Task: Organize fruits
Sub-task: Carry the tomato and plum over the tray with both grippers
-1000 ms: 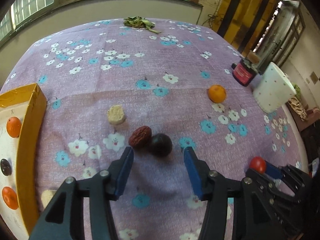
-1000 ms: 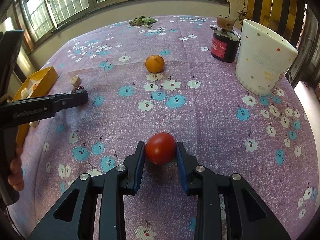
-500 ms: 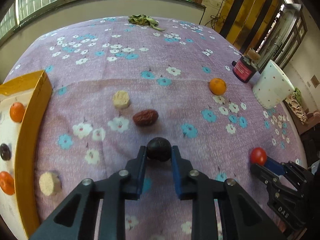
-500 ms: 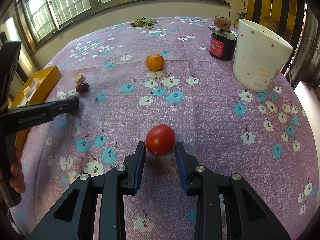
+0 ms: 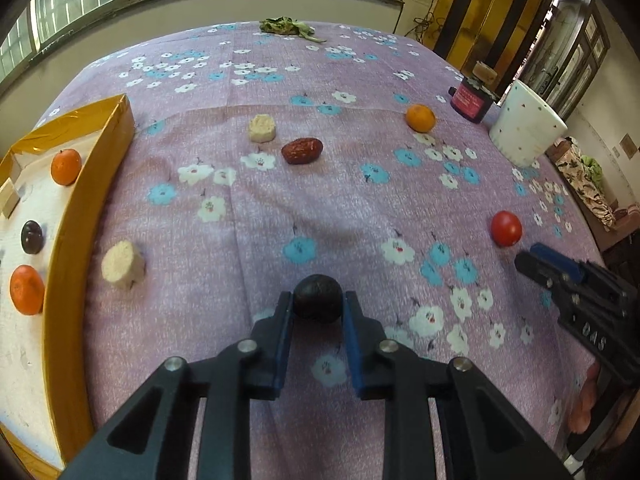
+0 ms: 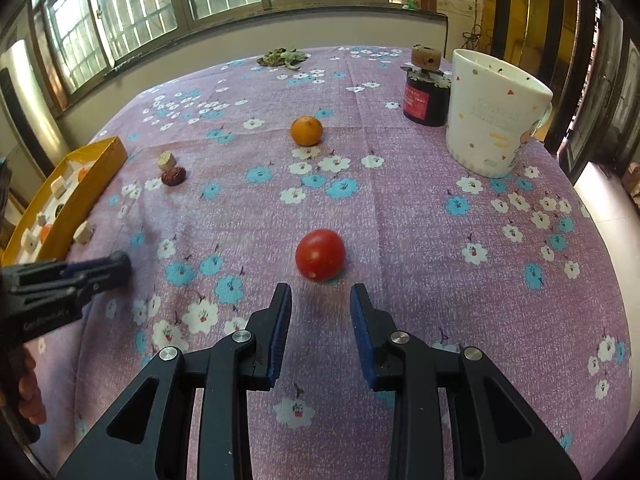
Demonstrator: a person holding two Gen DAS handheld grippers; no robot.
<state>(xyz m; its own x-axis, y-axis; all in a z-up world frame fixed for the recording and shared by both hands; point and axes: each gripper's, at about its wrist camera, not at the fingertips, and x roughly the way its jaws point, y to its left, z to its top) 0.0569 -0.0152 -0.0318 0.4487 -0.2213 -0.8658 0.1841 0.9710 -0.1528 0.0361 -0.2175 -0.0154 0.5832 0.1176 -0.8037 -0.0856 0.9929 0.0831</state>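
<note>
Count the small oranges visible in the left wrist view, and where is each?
3. One orange sits loose on the cloth near the dark jar; two lie in the yellow box, one far, one near. The box runs off frame, so more may be hidden.

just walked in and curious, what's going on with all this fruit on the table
A person holds a claw in each hand, sorting fruit. The left claw has just closed on a dark round fruit, near the gold box that already holds orange fruits. The right claw is empty, jaws slightly apart, just behind a red tomato on the flowered cloth.
</note>
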